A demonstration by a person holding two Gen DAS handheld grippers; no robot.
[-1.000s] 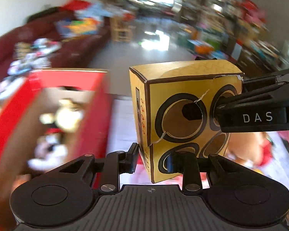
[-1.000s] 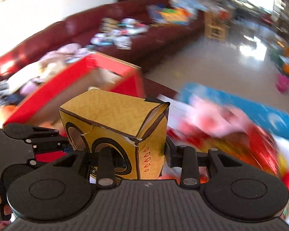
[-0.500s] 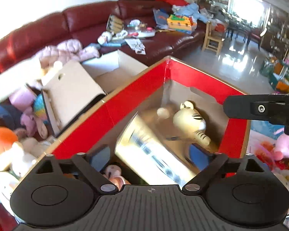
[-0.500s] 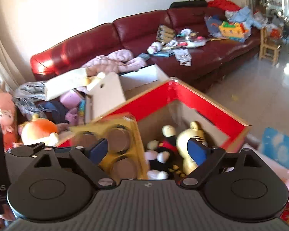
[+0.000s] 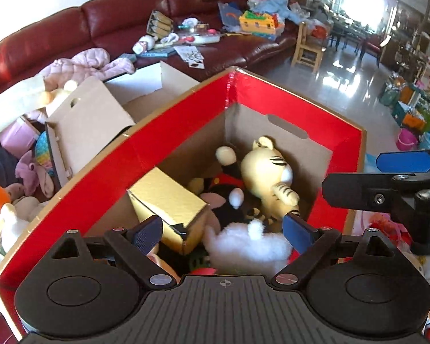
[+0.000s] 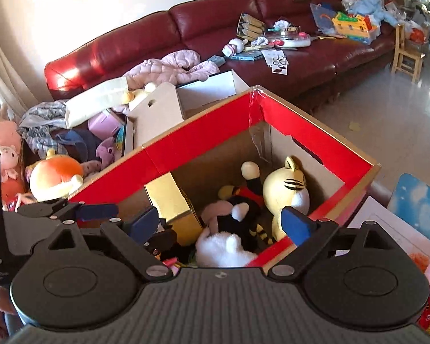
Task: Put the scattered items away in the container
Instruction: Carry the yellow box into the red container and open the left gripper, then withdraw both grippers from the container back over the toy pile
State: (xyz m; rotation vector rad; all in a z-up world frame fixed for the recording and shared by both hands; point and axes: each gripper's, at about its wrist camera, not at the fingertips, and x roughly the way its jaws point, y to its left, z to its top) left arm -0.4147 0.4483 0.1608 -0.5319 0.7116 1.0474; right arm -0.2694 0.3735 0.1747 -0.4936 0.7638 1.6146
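The yellow cardboard box (image 5: 169, 197) (image 6: 172, 197) lies tilted inside the red-rimmed carton (image 5: 301, 106) (image 6: 197, 134), against its left wall. Beside it in the carton rest a yellow tiger plush (image 5: 266, 172) (image 6: 286, 192), a black plush (image 6: 243, 215) and a white fluffy toy (image 5: 243, 243). My left gripper (image 5: 222, 233) hovers over the carton's near side, jaws wide open, nothing between them. My right gripper (image 6: 220, 225) hangs open above the carton's near rim, also holding nothing. Each gripper shows at the edge of the other's view.
A dark red sofa (image 6: 215, 28) strewn with toys and papers runs behind. An open white carton (image 6: 157, 114) and a heap of plush toys (image 6: 54, 177) lie left of the red carton. A wooden chair (image 5: 309, 46) stands on glossy floor; a play mat (image 6: 415, 200) is at right.
The yellow box, gripped between both grippers a second ago, now lies loose in the red carton. Both grippers swung over the carton and their jaws went from narrow to wide.
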